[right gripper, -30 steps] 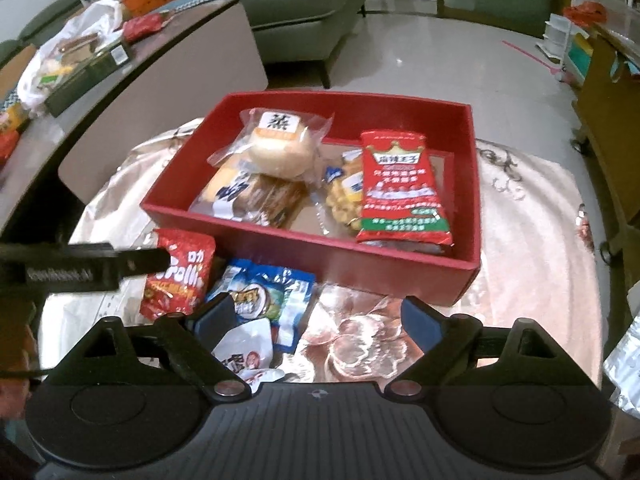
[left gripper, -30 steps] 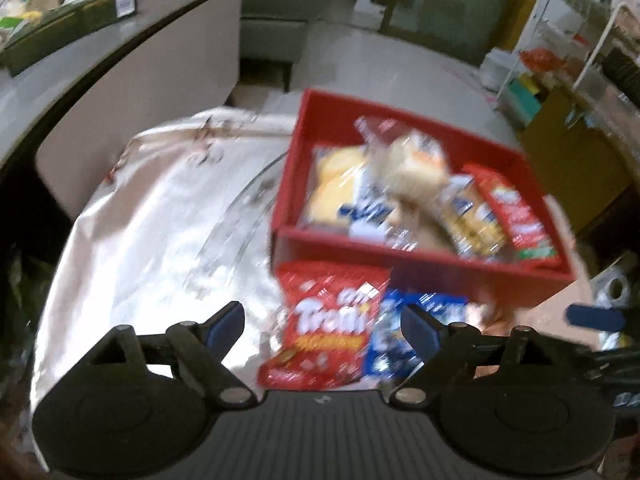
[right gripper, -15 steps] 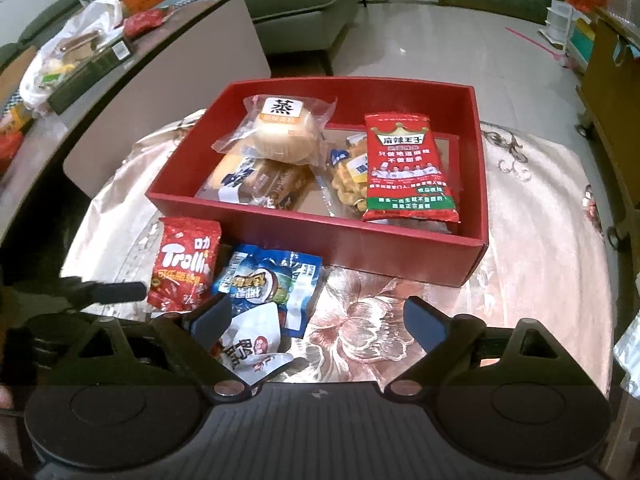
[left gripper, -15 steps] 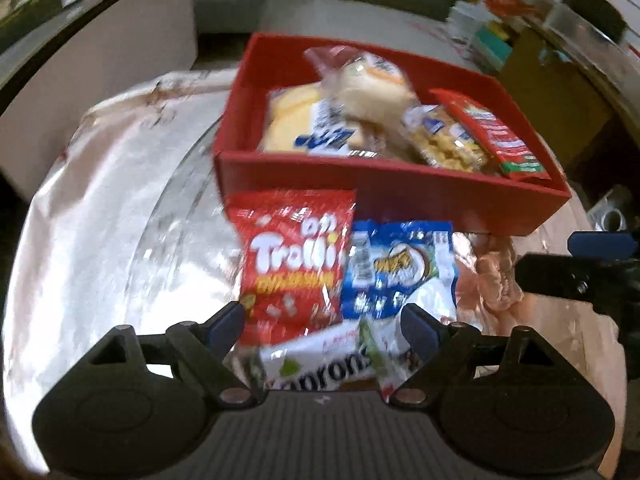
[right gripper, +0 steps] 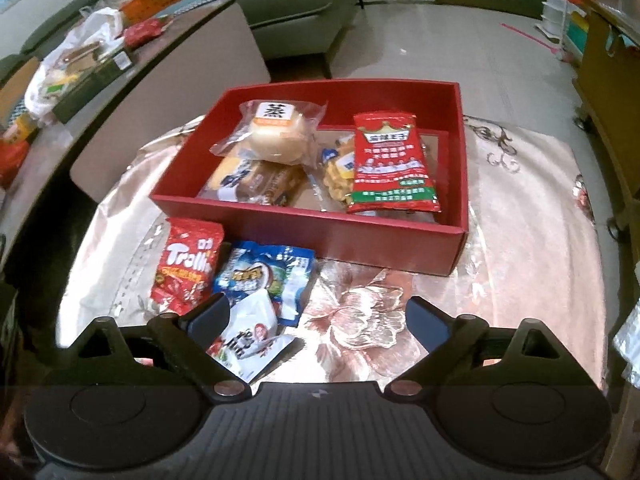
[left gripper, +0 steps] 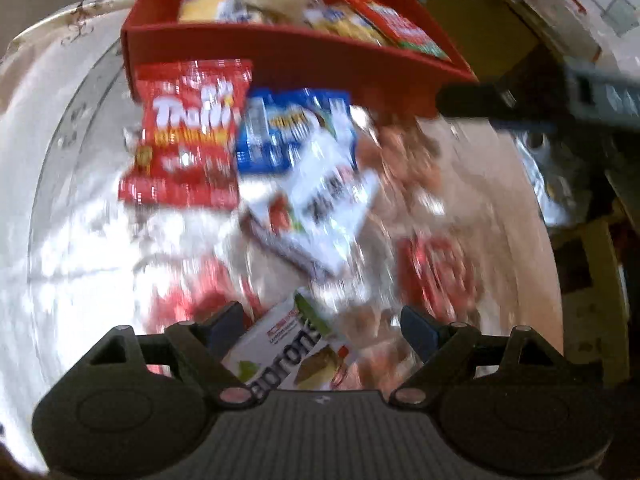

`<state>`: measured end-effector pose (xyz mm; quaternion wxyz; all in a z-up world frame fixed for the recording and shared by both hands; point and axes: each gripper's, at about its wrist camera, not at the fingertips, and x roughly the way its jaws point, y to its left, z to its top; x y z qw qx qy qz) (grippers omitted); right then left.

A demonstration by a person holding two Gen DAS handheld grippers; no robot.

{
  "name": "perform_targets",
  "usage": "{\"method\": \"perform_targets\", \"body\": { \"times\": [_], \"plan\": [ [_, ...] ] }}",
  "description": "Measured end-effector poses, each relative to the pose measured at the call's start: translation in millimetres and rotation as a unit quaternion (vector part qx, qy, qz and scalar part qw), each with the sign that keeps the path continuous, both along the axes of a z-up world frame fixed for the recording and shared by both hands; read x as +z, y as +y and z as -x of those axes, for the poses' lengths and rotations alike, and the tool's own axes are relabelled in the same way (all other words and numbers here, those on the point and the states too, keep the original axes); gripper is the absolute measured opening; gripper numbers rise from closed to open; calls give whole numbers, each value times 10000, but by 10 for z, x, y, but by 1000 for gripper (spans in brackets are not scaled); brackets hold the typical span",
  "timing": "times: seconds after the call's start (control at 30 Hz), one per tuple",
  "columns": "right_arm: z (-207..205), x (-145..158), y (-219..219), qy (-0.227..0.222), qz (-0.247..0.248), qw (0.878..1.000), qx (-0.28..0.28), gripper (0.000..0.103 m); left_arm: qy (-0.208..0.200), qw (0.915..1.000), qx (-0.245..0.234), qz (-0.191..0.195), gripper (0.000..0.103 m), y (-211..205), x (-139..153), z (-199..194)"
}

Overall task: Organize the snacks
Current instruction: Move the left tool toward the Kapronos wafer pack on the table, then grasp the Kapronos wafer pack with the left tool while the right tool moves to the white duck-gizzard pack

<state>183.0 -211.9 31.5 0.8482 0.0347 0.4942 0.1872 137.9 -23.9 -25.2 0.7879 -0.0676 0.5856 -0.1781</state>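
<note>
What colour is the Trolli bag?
Red with white lettering; the Trolli bag shows best in the right wrist view.

Motion blur smears the loose snack packets [left gripper: 312,200].

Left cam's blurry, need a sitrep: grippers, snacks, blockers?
Left gripper open over green-white packet. Right gripper empty, jaws just opened wider. Trolli bag, blue packet outside red box. Nothing blocking.

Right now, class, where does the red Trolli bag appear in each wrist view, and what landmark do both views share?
Left wrist view: the Trolli bag lies upper left of centre, just below the red box's front wall.
Right wrist view: the bag lies lower left, in front of the box's left corner.
Shared landmark: the red box, with the blue packet beside the bag.
</note>
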Motion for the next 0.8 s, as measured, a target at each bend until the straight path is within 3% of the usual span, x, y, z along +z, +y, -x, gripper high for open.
{"method": "perform_targets", "body": {
  "times": [0.17, 0.3, 0.47, 0.53, 0.6, 0.7, 0.8],
  "plan": [
    [104, -6, -29, 40, 33, 10000, 66, 100, -569, 9930, -563, -870, 80, -148, 134, 296],
    [217, -61, -33, 118, 83, 9999, 93, 100, -440, 9906, -627, -1130, 80, -220, -14, 321],
    [359, -110, 21, 191, 129, 9996, 158, 102, -696, 9749, -1080, -1820, 80, -405, -124, 436],
    [396, -149, 60, 242, 168, 9994, 186, 102, -680, 9704, -1139, -2018, 70, -425, -190, 456],
    [417, -203, 124, 312, 245, 9989, 239, 102, -745, 9717, -1140, -1930, 60, -419, -168, 482],
    [427, -303, 240, 403, 407, 9978, 336, 103, -837, 9714, -1024, -1974, 57, -368, -130, 504],
    [422, -420, 328, 506, 548, 9965, 381, 103, -782, 9773, -770, -1810, 55, -283, -84, 480]
  ]
}}
